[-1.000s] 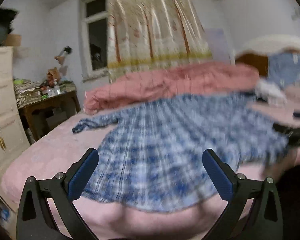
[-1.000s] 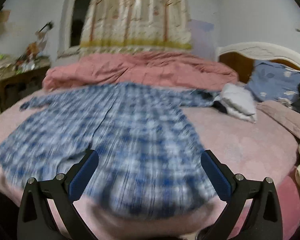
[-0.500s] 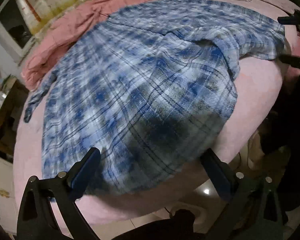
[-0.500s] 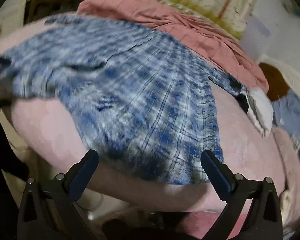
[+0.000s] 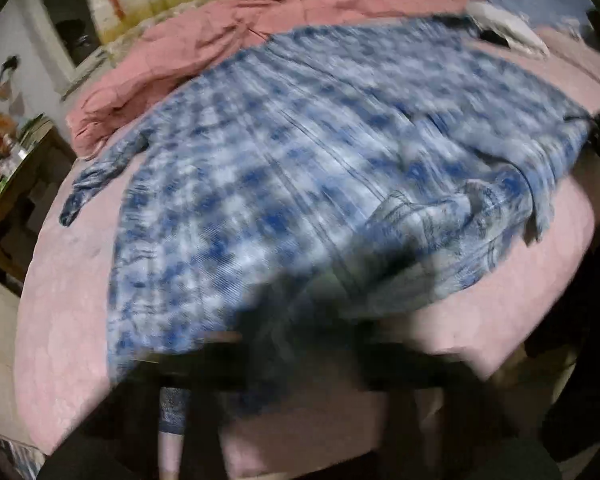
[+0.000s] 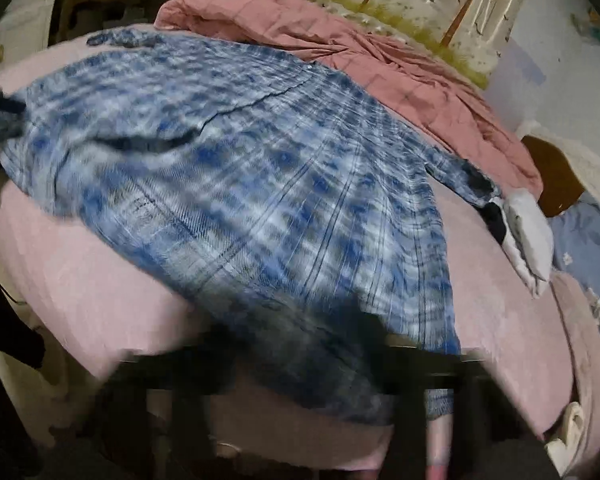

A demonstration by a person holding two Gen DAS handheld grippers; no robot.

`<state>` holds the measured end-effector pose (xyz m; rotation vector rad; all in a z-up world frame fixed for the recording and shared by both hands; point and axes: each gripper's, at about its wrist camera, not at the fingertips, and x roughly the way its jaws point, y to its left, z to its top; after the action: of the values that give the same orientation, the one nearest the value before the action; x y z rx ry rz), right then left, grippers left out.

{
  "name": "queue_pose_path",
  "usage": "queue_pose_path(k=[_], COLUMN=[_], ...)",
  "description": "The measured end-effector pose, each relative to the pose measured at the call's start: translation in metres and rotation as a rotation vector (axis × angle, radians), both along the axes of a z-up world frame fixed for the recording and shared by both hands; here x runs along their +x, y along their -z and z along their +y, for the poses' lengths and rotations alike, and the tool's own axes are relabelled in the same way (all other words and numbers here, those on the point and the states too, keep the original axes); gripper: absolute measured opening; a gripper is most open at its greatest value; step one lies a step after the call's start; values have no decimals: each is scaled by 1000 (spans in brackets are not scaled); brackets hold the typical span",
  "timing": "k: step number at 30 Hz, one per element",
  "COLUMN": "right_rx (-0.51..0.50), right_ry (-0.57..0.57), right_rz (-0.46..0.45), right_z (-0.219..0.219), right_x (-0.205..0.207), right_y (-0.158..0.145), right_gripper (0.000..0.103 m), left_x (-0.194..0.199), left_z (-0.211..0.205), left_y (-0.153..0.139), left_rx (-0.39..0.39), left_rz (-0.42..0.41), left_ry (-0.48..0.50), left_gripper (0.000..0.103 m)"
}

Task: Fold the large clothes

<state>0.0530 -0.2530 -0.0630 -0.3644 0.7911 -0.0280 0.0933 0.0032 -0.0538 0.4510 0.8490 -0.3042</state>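
Both grippers, left gripper [image 5: 300, 344] and right gripper [image 6: 300, 356], had just closed, apparently pinching the plaid shirt's [image 5: 300, 160] hem at the bed's [image 5: 68, 320] near edge, its length running away toward the far edge.

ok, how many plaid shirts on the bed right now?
1. A blue plaid shirt lies spread across the pink bed, hem at the near edge. Folded pale clothes lie near the headboard; any shirt among them can't be told.
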Motion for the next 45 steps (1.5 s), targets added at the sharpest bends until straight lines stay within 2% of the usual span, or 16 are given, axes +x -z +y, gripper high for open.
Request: queue_pose_path(k=[3,6,9,14,17,20,21,22,23,24,25,30,32,36,39,45], right_rx=[71,16,-16,-2,41,131,161,183,192,197,202,249,248,151,119,118], right_ry=[-12,-39,-55,-35,-39,-34,-34,-33,-32,-30,-30,-41,-52,-52,-69,-120], right_rz=[-34,-94,-138,-85,-14,86,102,105,103,87,59,-37,-54,-10,17,-3], right_z=[-12,-8,-5,-14,-18,-29,-32,-37,-41,-45,-48,-64,-65,-55,-45,-28], right_x=[-2,1,40,137,179,208,211,211,210,205,198,149,125,95,81,70], right_y=[-20,-41,-61,-56,-35,-14,-10,-9,-9,-12,-17,-39,-39,-24,-9,-4], right_gripper=[6,6,6,6,6,10,17,29,38,60,72,74,76,77,77,77], left_x=[-2,8,50,147,186,200,199,195,189,180,172,117,105,87,81,77], left_z=[10,5,-4,-16,-13,-6,-2,6,12,21,28,62,70,73,74,65], left_y=[-19,-38,-48,-23,-2,1,-3,-10,-17,-26,-34,-52,-45,-17,-1,10], left_rx=[-87,-56,-33,-30,-97,-153,-172,-204,-238,-270,-290,-321,-282,-160,-134,-83], left_rz=[-33,-104,-123,22,120,121,113,101,79,52,30,-70,-55,-6,34,16], left_ry=[11,29,15,0,-7,-5,-8,-13,-6,13,34,53,40,-1,-14,-9], left_gripper=[5,5,5,7,10,38,61,77,81,82,84,99,99,99,99,99])
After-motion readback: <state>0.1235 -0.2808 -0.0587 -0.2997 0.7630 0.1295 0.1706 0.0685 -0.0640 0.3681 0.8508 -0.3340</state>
